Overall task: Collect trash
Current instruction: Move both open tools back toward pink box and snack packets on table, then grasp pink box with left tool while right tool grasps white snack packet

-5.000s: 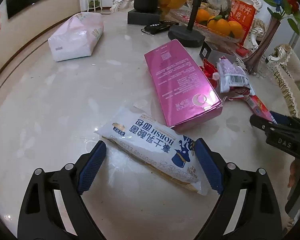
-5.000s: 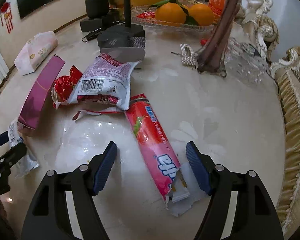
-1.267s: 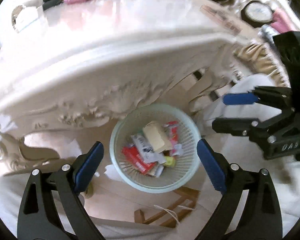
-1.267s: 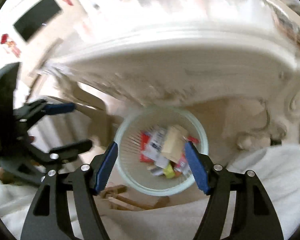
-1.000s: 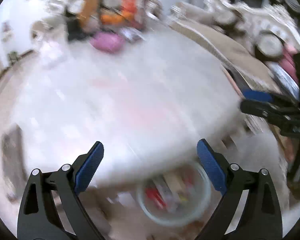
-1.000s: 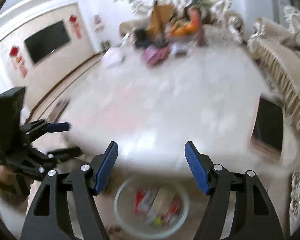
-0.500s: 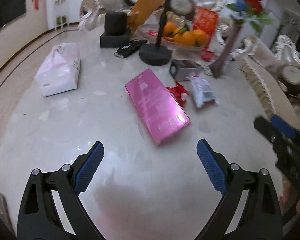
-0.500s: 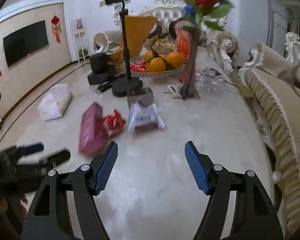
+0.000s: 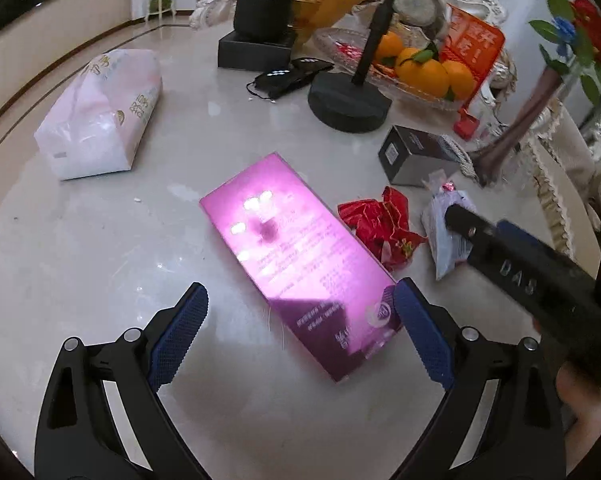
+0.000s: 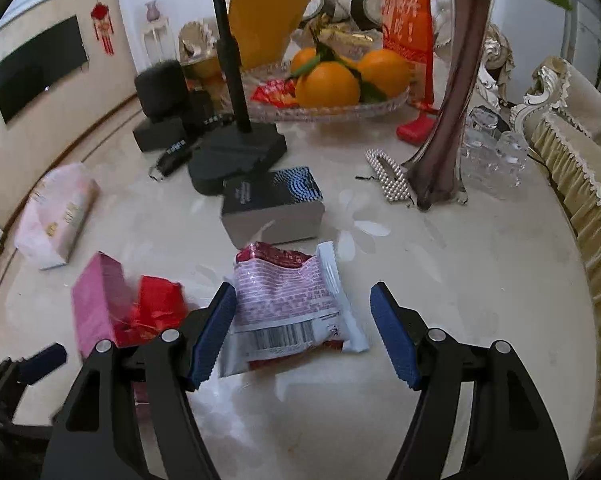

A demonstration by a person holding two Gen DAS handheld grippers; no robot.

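- On the left, our left hand-held gripper (image 9: pixel 298 330) is wide open and holds nothing. The near end of the pink box (image 9: pixel 296 266) lies flat on the desk (image 9: pixel 100 260) between its blue pads.
- We think the step now is reaching for the next pieces of trash. For the box, we need to go lower and squeeze its two long sides.
- In the middle, a crumpled red wrapper (image 9: pixel 382 228) lies just beside the box. Neither gripper is on it.
- On the right, our right hand-held gripper (image 10: pixel 302 334) is opening its jaws. The snack bag (image 10: pixel 290 306) lies flat on the desk between them, close by the left pad. It is not pinched yet.
- Next we should drop down over the bag and close on it. It looks thin and crinkly, so it may slip.
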